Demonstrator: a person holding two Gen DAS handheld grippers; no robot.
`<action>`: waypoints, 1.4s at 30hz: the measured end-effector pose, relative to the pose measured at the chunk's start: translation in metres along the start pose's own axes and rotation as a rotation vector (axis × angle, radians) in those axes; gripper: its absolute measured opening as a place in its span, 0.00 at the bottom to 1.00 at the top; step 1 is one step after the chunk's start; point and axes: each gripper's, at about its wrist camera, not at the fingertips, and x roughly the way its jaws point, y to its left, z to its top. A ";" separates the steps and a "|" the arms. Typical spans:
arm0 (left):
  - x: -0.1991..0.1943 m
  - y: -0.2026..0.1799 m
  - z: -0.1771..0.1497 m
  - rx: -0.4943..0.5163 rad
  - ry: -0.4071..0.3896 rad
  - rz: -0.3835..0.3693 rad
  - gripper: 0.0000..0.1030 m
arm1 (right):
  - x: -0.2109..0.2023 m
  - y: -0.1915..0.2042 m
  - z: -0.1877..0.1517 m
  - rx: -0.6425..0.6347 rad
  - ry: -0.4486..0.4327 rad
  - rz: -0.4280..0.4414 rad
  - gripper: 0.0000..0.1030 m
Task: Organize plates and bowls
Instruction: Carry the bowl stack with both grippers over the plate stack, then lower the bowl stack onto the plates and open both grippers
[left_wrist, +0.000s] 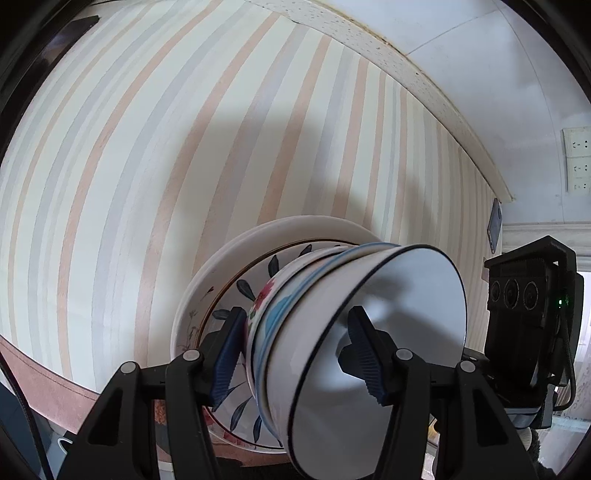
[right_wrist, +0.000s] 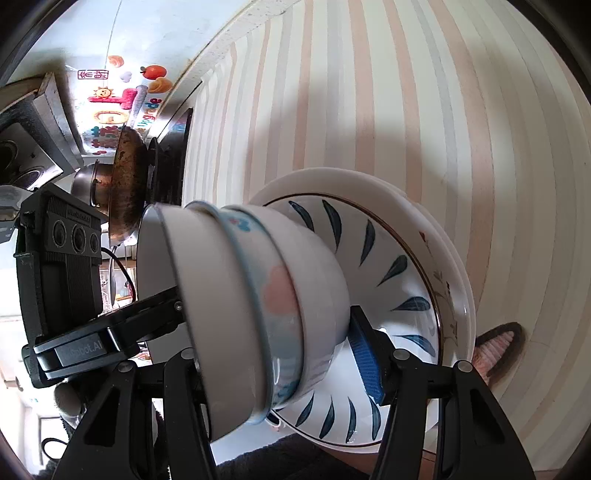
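White bowl stack (left_wrist: 332, 332) — gripped by left gripper (left_wrist: 299, 350) | right gripper (right_wrist: 277, 354) | striped tabletop (left_wrist: 147, 147) bare beyond rims

A home kitchen is showing here: a blackened wok (right_wrist: 127, 184) and steel pot (right_wrist: 86, 184) are sitting by the stove (right_wrist: 173, 162), fruit stickers (right_wrist: 155, 72) are decorating the white wall (right_wrist: 162, 33), and a striped cloth (right_wrist: 369, 92) is covering the tabletop.
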 end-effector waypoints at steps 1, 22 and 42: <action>0.000 0.000 0.000 0.003 0.001 0.001 0.52 | 0.001 0.001 0.001 0.001 -0.002 0.000 0.58; -0.021 -0.018 -0.026 0.167 -0.117 0.257 0.69 | -0.030 0.026 -0.007 -0.097 -0.072 -0.212 0.63; -0.100 -0.045 -0.082 0.245 -0.402 0.317 0.89 | -0.117 0.073 -0.081 -0.215 -0.331 -0.533 0.89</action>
